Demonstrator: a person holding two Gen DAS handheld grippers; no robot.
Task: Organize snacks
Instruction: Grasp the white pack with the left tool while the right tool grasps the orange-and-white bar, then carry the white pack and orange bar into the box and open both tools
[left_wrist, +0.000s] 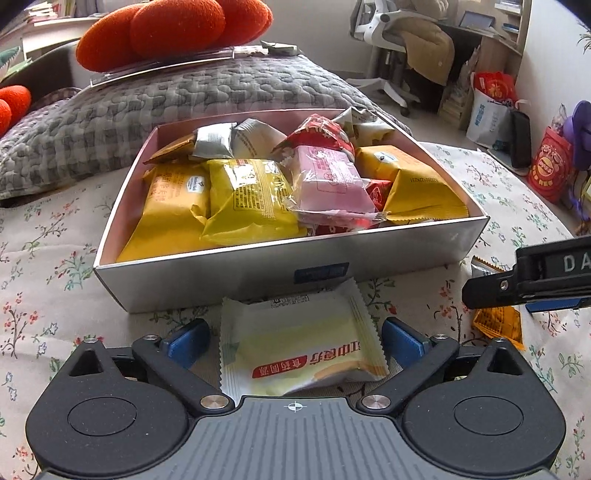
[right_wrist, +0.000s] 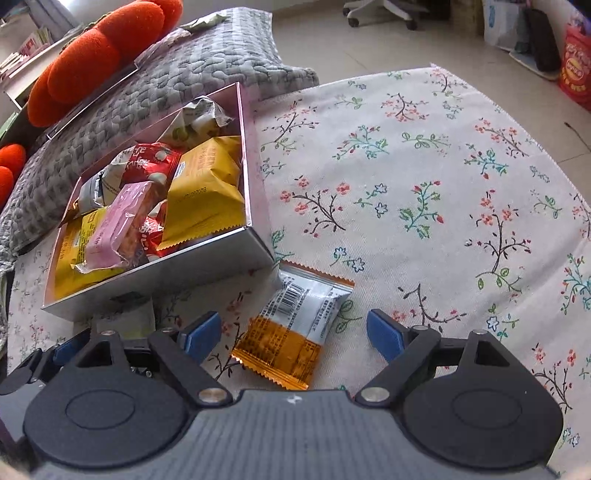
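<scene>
Pale packet (left_wrist: 301, 350) between spread tongs (left_wrist: 295, 341)

Grey quilted cushion (left_wrist: 155, 107), orange plush (left_wrist: 173, 29), perhaps pumpkins.

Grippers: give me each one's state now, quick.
Left gripper: open, straddling the pale yellow snack packet, not gripping it.
Right gripper: open, straddling the orange and silver snack packet, not gripping it.

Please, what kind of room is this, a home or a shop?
Most likely a home, a bedroom or study. A grey quilted pillow lies behind the snack box, an office chair stands at a desk, and a floral cloth covers the surface.
</scene>
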